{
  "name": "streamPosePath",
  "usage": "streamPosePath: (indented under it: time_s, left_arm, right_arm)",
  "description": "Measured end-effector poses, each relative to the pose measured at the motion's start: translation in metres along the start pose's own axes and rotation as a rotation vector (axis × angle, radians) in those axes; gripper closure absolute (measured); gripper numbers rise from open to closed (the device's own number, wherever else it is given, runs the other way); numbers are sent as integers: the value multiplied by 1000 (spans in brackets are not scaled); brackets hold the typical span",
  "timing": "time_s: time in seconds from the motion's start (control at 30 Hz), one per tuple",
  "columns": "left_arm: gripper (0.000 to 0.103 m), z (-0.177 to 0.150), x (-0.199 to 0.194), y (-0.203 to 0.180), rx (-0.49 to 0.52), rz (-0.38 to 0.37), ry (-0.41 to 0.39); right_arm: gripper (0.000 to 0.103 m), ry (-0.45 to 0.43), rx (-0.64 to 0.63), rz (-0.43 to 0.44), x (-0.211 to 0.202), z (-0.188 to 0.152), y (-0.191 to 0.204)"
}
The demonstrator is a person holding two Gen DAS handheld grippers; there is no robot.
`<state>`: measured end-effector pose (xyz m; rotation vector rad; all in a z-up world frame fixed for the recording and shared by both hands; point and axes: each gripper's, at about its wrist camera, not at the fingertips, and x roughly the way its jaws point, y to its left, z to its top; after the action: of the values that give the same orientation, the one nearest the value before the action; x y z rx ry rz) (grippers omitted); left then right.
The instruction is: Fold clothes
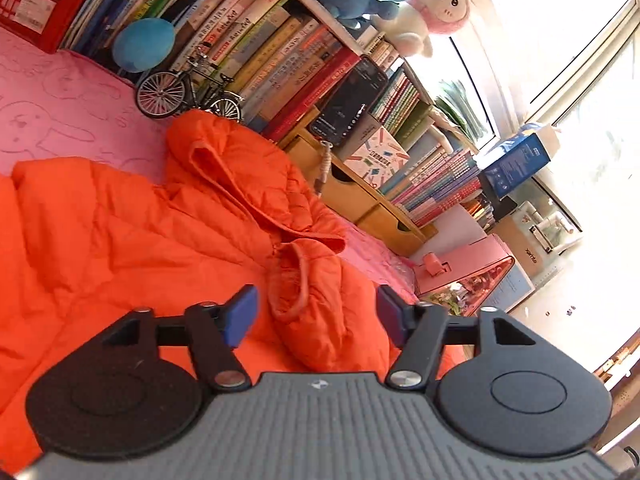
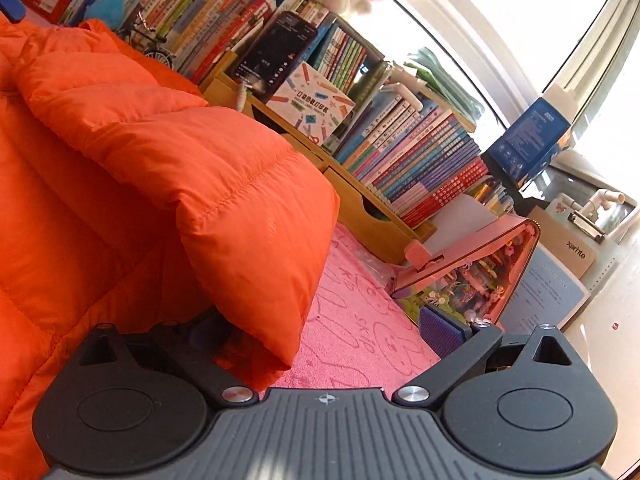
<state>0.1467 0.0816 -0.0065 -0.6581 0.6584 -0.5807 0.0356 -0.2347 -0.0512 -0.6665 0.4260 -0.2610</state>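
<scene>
Orange jacket (image 1: 132,240) lies between both wide-open claws, left claw (image 1: 316,314) and right claw (image 2: 320,330).

**Cloth, plastic, wood and paper**

The orange jacket (image 1: 132,232) is quilted cloth with a light sheen and stitched seams. The pink cover (image 2: 360,332) on the counter looks like rough terry cloth. Both tongs, left (image 1: 316,316) and right (image 2: 320,332), are matt black plastic with shiny metal rivets and ribbed blue pads. The far drawers (image 1: 360,196) are smooth pale wood.

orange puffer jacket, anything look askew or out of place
The orange quilted puffer jacket lies rumpled on the pink bunny-print mat, hood crumpled and one sleeve bulging up off the mat. No damage is visible.
</scene>
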Motion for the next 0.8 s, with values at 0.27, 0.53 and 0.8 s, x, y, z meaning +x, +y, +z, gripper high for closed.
streamPosePath:
  time_s: [0.27,0.53,0.8]
  left_arm:
    - [33,-14,54,-13,-109,134,31]
    - [93,-14,20,-17,-142,160,-119]
    - [93,-17,-31,14,-110,333,-169]
  right_arm:
    - [3,-20,-32,-27,-3,1,5]
    - [3,-23,-37,-34,-3,0,5]
    - [3,-21,-31,-21,-3,0,4]
